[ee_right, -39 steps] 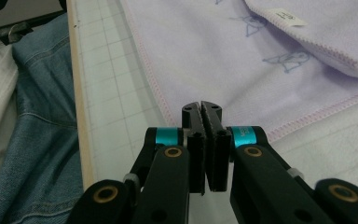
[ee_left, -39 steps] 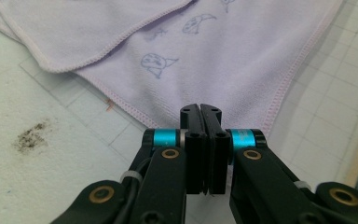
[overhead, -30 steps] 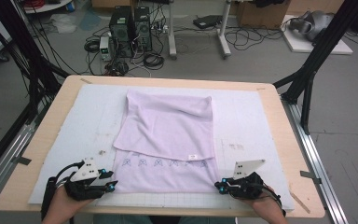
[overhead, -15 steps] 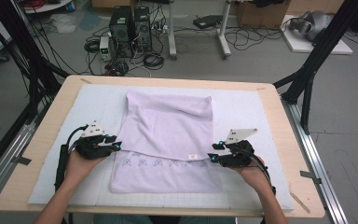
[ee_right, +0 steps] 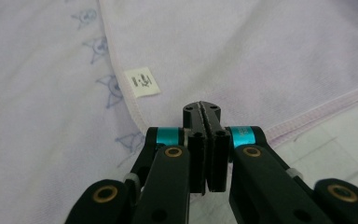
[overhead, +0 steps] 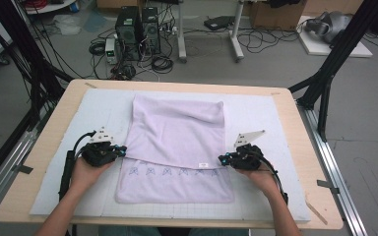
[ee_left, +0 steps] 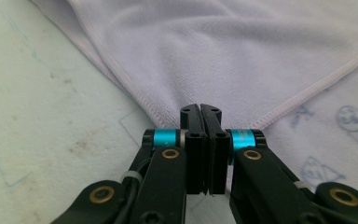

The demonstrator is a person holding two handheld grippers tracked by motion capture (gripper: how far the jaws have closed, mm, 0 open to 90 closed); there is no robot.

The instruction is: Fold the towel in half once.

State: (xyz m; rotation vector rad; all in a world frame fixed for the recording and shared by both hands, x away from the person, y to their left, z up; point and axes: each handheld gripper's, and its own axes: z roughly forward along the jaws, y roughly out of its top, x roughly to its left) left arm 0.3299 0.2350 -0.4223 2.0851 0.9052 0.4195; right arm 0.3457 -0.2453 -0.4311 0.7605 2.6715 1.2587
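Note:
A lilac towel [overhead: 177,132] lies flat on the white mat [overhead: 268,118]. Its far part is folded toward me over a lower layer printed with small blue figures [overhead: 167,172]. My left gripper [overhead: 123,151] sits at the left corner of the folded layer's near edge. Its jaws have just been closing and are now shut, and the corner [ee_left: 168,100] runs in under their tips [ee_left: 200,108]. My right gripper [overhead: 221,159] is at the right corner, near a white label [ee_right: 142,82]. Its jaws have just closed too, and the hem [ee_right: 307,119] runs in between them [ee_right: 202,106].
The mat covers a wooden table [overhead: 54,128] with metal rails along both sides. Black frame legs [overhead: 325,93] stand at the far corners. Computers and cables [overhead: 138,34] sit on the floor beyond the table. Bare mat lies left and right of the towel.
Both hands moved from the towel's near corners away from me to the corners of the folded layer's edge. The towel itself lies as before.

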